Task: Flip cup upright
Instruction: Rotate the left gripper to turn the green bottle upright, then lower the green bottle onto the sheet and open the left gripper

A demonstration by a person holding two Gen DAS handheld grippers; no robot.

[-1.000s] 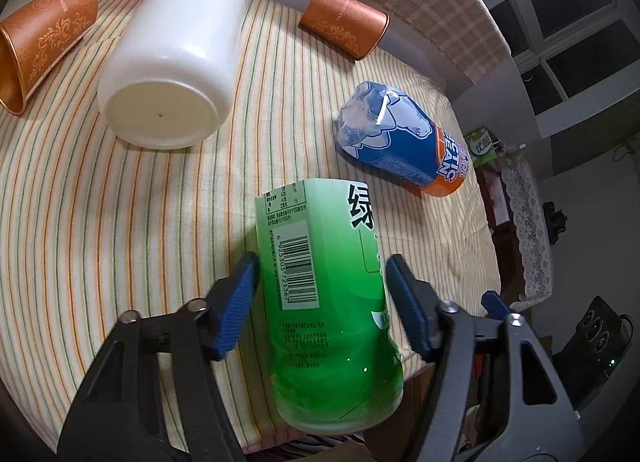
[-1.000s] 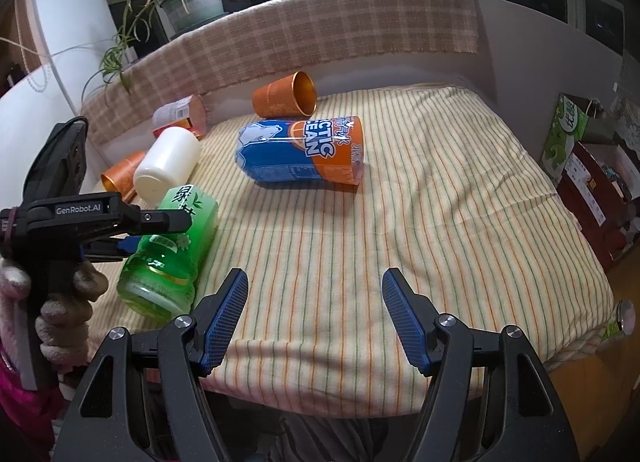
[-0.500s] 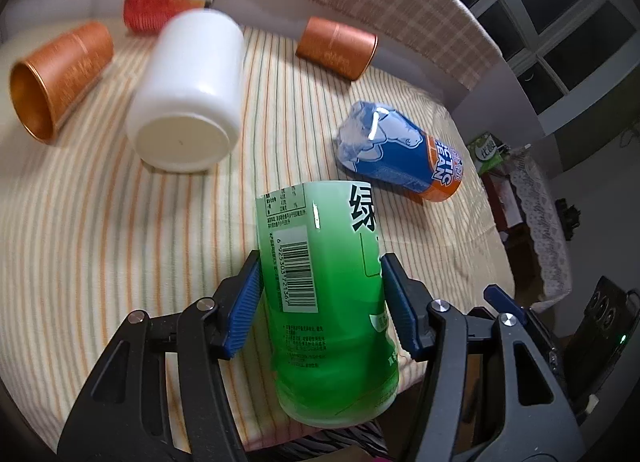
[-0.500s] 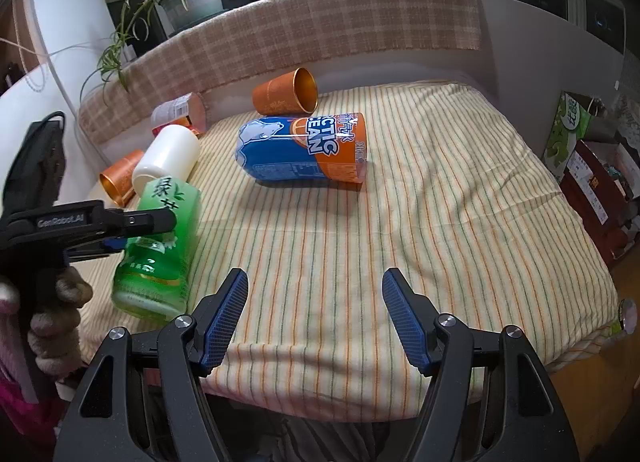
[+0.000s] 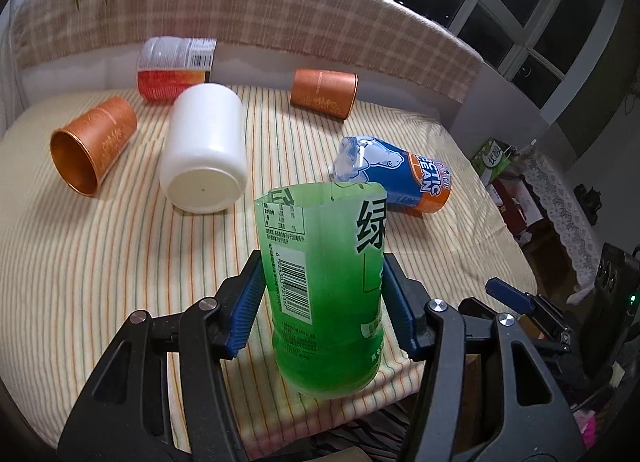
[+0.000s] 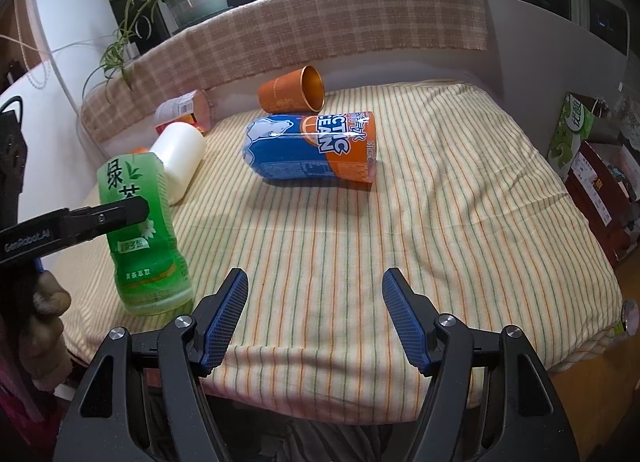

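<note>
My left gripper [image 5: 322,302] is shut on a green cut-off bottle cup [image 5: 324,282], its blue pads pressing both sides. The green cup [image 6: 140,225] stands nearly upright, open end up, its base at the near left of the striped tablecloth [image 6: 360,242]. In the right wrist view the left gripper's finger [image 6: 100,217] crosses the cup's middle. My right gripper [image 6: 314,322] hangs open over the table's front edge with nothing between its fingers.
A white jar [image 5: 204,149], a blue-orange cut bottle [image 5: 396,177], two copper cups [image 5: 92,141] [image 5: 324,91] and a red-labelled bottle [image 5: 176,65] lie on their sides farther back. A padded checked rail [image 6: 320,29] rims the back. Boxes [image 6: 600,181] stand beside the table's right.
My left gripper closed on the green cup and tipped it from lying on its side to nearly upright. The right gripper stayed still and open.
</note>
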